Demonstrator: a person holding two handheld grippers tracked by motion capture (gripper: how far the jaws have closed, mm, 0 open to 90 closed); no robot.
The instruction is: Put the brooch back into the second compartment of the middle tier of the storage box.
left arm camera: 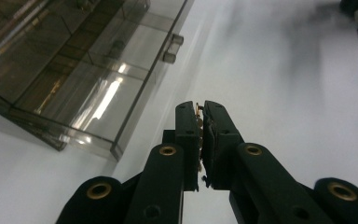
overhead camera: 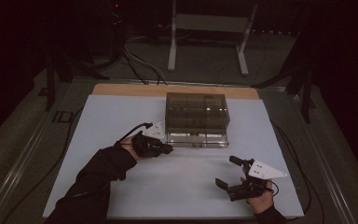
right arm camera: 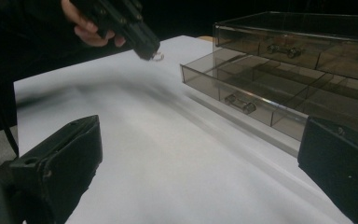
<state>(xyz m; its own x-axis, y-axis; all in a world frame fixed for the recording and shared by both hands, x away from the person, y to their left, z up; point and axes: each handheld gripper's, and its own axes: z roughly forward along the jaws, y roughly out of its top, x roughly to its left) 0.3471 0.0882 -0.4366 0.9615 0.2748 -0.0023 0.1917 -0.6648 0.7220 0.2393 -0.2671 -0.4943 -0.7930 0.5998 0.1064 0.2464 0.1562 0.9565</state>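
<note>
A smoky clear drawer box point(overhead camera: 196, 108) stands at the middle back of the white table point(overhead camera: 121, 186), its bottom drawer point(overhead camera: 196, 138) pulled out toward me. My left gripper point(overhead camera: 169, 149) hovers just left of that drawer's front corner, shut on a small brass-coloured metal piece point(left arm camera: 198, 112) that pokes out between the tips. From the right gripper view the same gripper point(right arm camera: 150, 53) hangs above the table with the small piece point(right arm camera: 157, 57) glinting at its tip. My right gripper point(overhead camera: 226, 171) rests low at the front right, jaws wide open with nothing between them.
The open drawer point(right arm camera: 242, 93) is split into compartments; a small metal part point(right arm camera: 240, 103) lies in one, another part point(right arm camera: 282, 50) sits in an upper drawer. Cables point(overhead camera: 140, 65) and a stand's legs point(overhead camera: 172, 46) lie on the floor beyond the table.
</note>
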